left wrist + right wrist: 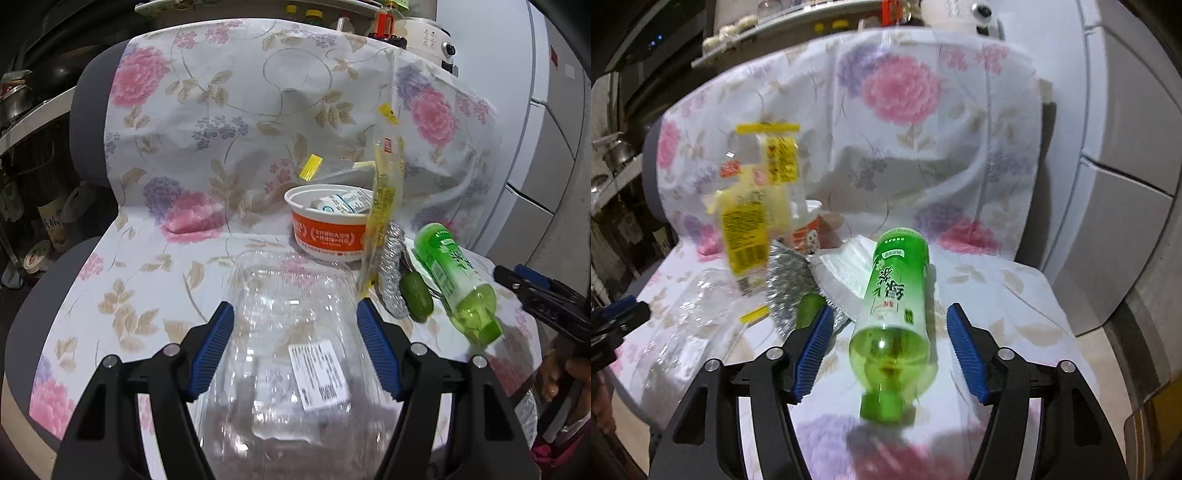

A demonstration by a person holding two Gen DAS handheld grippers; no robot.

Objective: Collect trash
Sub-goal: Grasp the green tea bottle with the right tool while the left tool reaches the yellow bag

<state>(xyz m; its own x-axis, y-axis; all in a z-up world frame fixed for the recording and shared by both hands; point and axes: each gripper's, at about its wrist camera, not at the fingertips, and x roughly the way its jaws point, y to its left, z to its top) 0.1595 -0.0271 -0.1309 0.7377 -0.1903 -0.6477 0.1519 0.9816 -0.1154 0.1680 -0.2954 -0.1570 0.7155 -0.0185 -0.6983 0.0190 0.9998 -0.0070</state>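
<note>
Floral-covered seat (997, 288), green bottle (892, 306) lying, cap nearest camera

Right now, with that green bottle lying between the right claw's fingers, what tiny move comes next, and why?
Probably closing the right gripper on the green bottle: its jaws stand open on either side of the bottle, pads not touching it yet.

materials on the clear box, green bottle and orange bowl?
Clear box: looks like thin glossy transparent plastic; the cloth shows through, white printed label stuck on. Green bottle: translucent green plastic, glossy, printed sleeve, green cap. Orange bowl: probably coated paper or plastic, white rolled rim; cannot tell which.
</note>
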